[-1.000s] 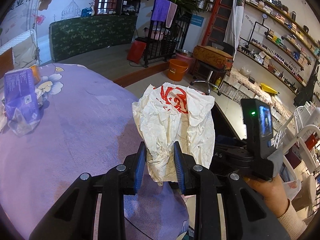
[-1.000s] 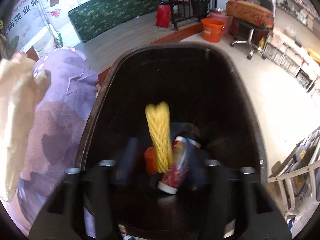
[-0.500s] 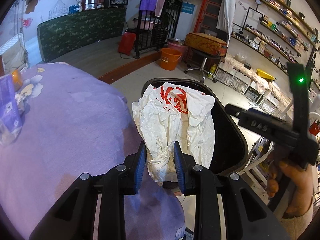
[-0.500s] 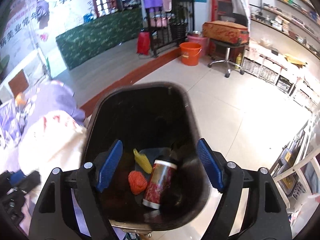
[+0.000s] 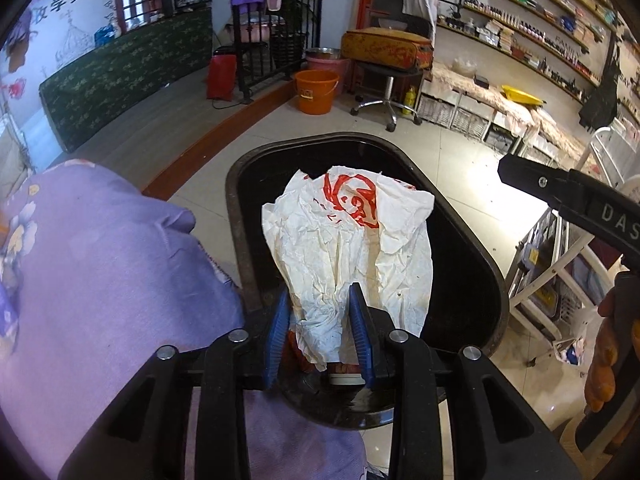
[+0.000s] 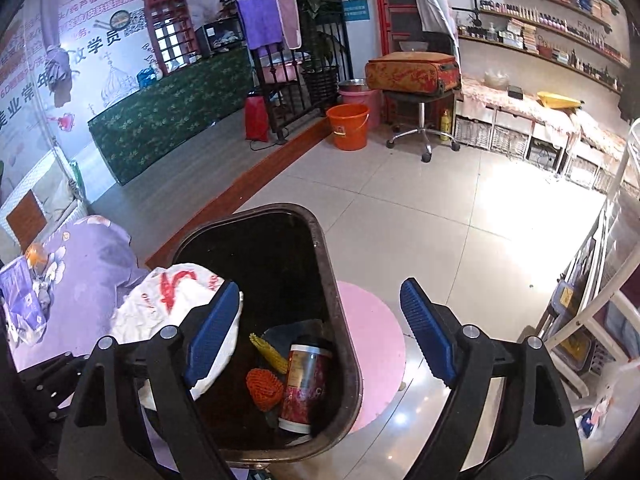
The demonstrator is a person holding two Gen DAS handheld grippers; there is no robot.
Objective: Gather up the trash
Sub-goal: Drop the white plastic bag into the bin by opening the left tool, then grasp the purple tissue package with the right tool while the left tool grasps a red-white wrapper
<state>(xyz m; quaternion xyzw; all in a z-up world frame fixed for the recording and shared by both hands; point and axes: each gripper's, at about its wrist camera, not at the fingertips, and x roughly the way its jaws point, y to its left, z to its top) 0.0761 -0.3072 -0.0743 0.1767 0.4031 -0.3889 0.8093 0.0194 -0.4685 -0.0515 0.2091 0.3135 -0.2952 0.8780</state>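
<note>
Left gripper (image 5: 320,330) pinching crumpled white bag (image 5: 352,248) — over black bin (image 5: 472,240) (right gripper (image 6: 320,332) spread wide).

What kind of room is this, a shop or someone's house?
Probably a small shop or beauty salon: long wall shelves packed with small bottles and boxes, a green patterned counter, and printed posters on the wall.

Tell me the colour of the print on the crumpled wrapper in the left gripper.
Red print on the white wrapper, clearest in the left wrist view.
</note>
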